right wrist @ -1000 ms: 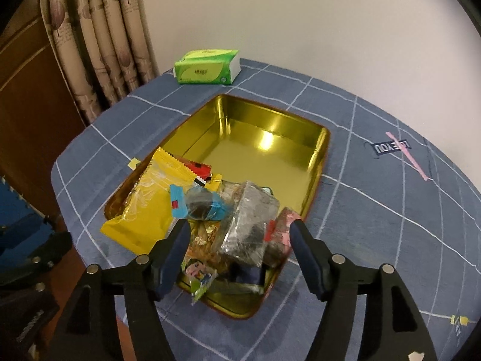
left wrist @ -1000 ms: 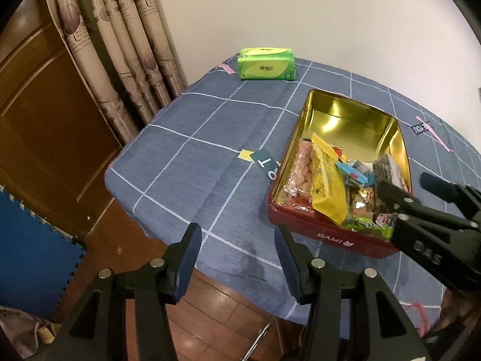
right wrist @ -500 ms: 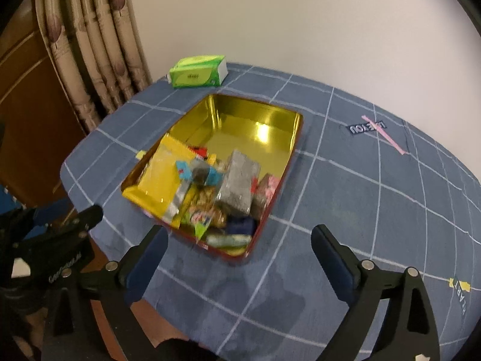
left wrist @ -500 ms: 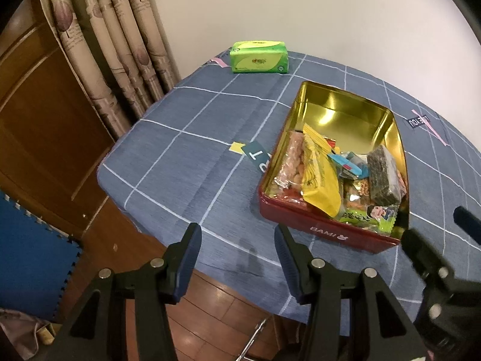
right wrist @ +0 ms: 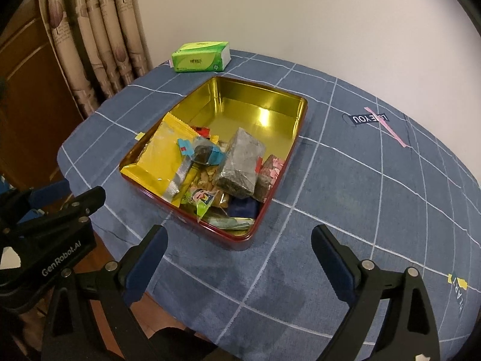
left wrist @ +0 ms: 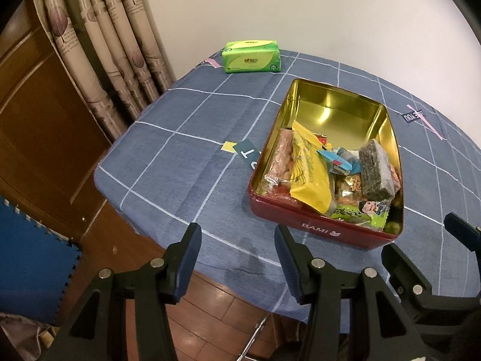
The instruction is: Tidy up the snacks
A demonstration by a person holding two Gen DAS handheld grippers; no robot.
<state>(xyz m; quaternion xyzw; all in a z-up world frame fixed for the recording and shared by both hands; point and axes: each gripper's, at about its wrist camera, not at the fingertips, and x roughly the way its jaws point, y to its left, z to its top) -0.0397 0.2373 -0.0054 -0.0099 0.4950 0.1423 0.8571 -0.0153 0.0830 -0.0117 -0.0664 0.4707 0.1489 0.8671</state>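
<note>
A plain white wall, patterned curtains [left wrist: 99, 51] and a wooden door are seen behind a round desk [left wrist: 186, 156] covered in blue checked cloth. From the left wrist view, a red tin [left wrist: 324, 227] with a gold interior is shown on the desk, its front lettered "BAMI". The snacks [left wrist: 330, 177] are heaped in the near half of the tin, a yellow packet [left wrist: 306, 171] lying on top; the far half is left bare. A green tissue pack [left wrist: 251, 56] is set at the far edge, well apart from the tin. A dark patch reading "LOVE YOU" is sewn into the cloth at right. The left gripper [left wrist: 237, 258] is held low before the desk edge, its fingers parted and nothing between them.

From the right wrist view, the same tin [right wrist: 279, 162] is seen from its other near corner, with a grey foil-wrapped block [right wrist: 240, 162] resting beside the yellow packet [right wrist: 159, 162]. The right gripper [right wrist: 237, 258] is held above the cloth just short of the tin, fingers spread wide and empty. "GenRobot.AI" can be read on the left gripper's body at lower left, and another cloth label, not fully legible, is seen at far right.

All snacks appear gathered in the tin and both grippers stand clear of it, so the task is judged near its end. Any further move would call for spreading the pile into the empty half.
</note>
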